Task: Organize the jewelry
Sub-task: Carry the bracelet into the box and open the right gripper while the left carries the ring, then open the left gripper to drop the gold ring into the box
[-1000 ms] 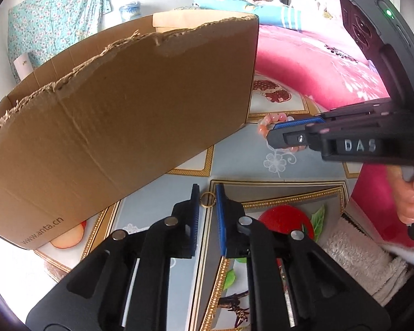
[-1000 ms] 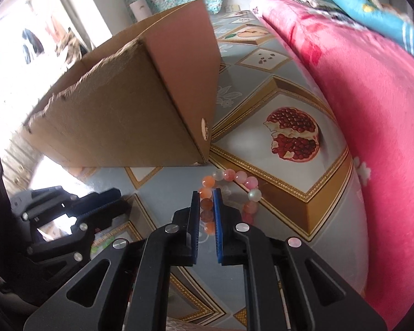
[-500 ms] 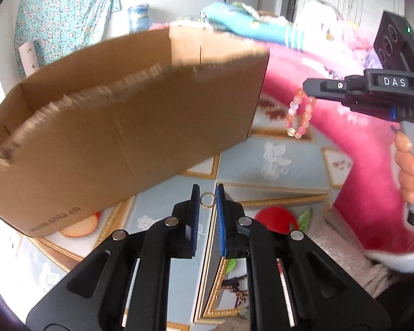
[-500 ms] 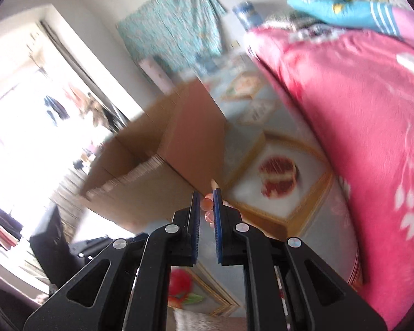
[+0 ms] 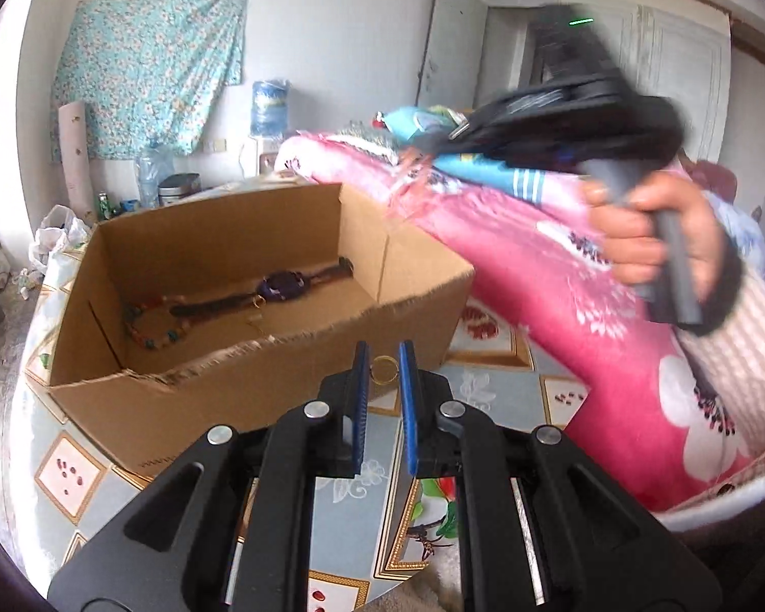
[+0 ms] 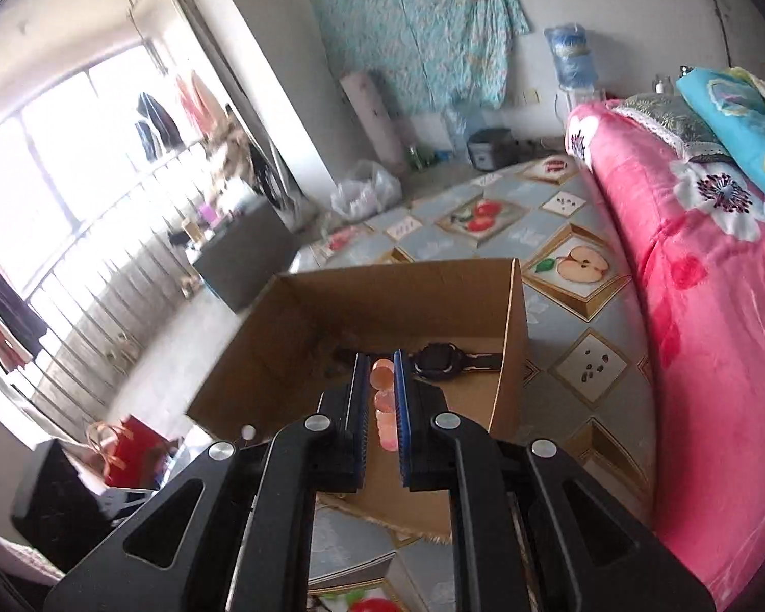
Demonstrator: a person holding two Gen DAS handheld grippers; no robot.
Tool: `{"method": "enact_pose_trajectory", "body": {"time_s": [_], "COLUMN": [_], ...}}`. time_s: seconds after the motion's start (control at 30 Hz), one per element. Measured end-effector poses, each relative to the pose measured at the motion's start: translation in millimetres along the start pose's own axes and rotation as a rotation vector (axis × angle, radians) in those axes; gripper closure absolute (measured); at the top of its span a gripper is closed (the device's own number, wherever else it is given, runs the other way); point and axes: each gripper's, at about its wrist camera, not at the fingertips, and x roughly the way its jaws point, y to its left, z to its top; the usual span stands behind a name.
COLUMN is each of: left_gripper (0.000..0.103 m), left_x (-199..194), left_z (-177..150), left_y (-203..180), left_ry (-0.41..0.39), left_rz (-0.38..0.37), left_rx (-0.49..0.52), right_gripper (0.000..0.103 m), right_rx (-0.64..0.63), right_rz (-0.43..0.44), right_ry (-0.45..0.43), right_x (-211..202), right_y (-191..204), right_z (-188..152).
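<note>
The open cardboard box [image 5: 260,382] is sitting on the patterned tablecloth [image 5: 489,387], containing a beaded necklace [image 5: 153,329] toward its left end and a watch [image 5: 280,285] toward its right end. The left gripper [image 5: 381,370] is pinching a small gold ring [image 5: 384,369] before the box's torn near edge. The right gripper [image 6: 381,382] is clamping a pink bead bracelet [image 6: 384,398] above the box.

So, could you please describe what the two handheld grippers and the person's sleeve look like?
Both grippers are matte black, with angular cut-out linkage arms, silver pivot bolts and two narrow fingers faced with blue pads: the left gripper and the right gripper look alike. The right one has a grey pistol handle and a green indicator light on top. The sleeve is pale striped knit with a dark cuff.
</note>
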Motion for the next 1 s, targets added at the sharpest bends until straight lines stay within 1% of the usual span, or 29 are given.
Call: {"method": "enact_pose_trajectory", "body": {"time_s": [0.07, 0.1, 0.13, 0.23, 0.27, 0.33, 0.4, 0.5, 0.6, 0.67, 0.73, 0.8, 0.83, 0.9, 0.93, 1.0], "left_gripper": [0.092, 0.092, 0.092, 0.092, 0.092, 0.092, 0.092, 0.092, 0.092, 0.092, 0.092, 0.092, 0.092, 0.092, 0.092, 0.092], "left_x": [-5.2, -8.5, -11.1, -17.9, -19.7, -21.3, -21.7, -21.9, -19.2, -11.9, 1.1, 22.8, 40.6, 68.0, 83.7, 124.2], "left_z": [2.8, 4.4, 5.1, 7.4, 8.8, 10.9, 14.5, 21.8, 35.5, 46.3, 57.7, 71.5, 80.2, 89.3, 92.5, 95.2], "left_y": [4.1, 7.4, 10.5, 19.6, 23.8, 29.5, 36.5, 42.4, 47.7, 50.2, 54.3, 61.0, 66.6, 73.9, 77.1, 86.6], "left_ry": [-0.015, -0.021, -0.026, -0.035, -0.037, -0.037, -0.036, -0.043, -0.048, -0.033, 0.004, 0.077, 0.138, 0.217, 0.257, 0.369], "left_rz": [0.001, 0.0, 0.001, 0.016, 0.021, 0.027, 0.029, 0.026, 0.008, -0.006, -0.024, -0.051, -0.062, -0.081, -0.098, -0.089], "left_rx": [-0.017, -0.027, -0.035, -0.05, -0.059, -0.075, -0.094, -0.105, -0.107, -0.105, -0.119, -0.157, -0.189, -0.22, -0.229, -0.266], "right_gripper": [0.093, 0.093, 0.093, 0.093, 0.093, 0.092, 0.09, 0.084, 0.084, 0.084, 0.084, 0.084, 0.084, 0.083, 0.082, 0.082], "right_rx": [-0.022, -0.047, -0.079, -0.181, -0.225, -0.289, -0.31, -0.271, -0.157, -0.086, -0.039, -0.008, 0.002, 0.016, 0.027, 0.047], "right_rz": [-0.017, -0.05, -0.096, -0.192, -0.24, -0.284, -0.289, -0.249, -0.161, -0.127, -0.094, -0.068, -0.063, -0.062, -0.067, -0.079], "right_ry": [0.079, 0.126, 0.161, 0.267, 0.31, 0.347, 0.359, 0.314, 0.241, 0.184, 0.118, 0.053, 0.021, -0.023, -0.041, -0.055], "right_x": [27.4, 44.2, 58.7, 97.3, 110.6, 121.6, 125.4, 110.9, 78.7, 55.6, 27.3, 1.5, -10.7, -27.3, -34.6, -42.3], "right_y": [0.4, 1.8, 4.1, 11.3, 14.8, 21.1, 21.5, 16.9, 3.7, -4.5, -9.7, -14.7, -17.5, -24.3, -29.1, -38.2], "right_z": [9.1, 13.0, 14.8, 18.5, 16.8, 12.4, 9.5, 8.1, 8.1, 4.6, -2.3, -8.9, -12.5, -17.2, -20.4, -25.5]}}
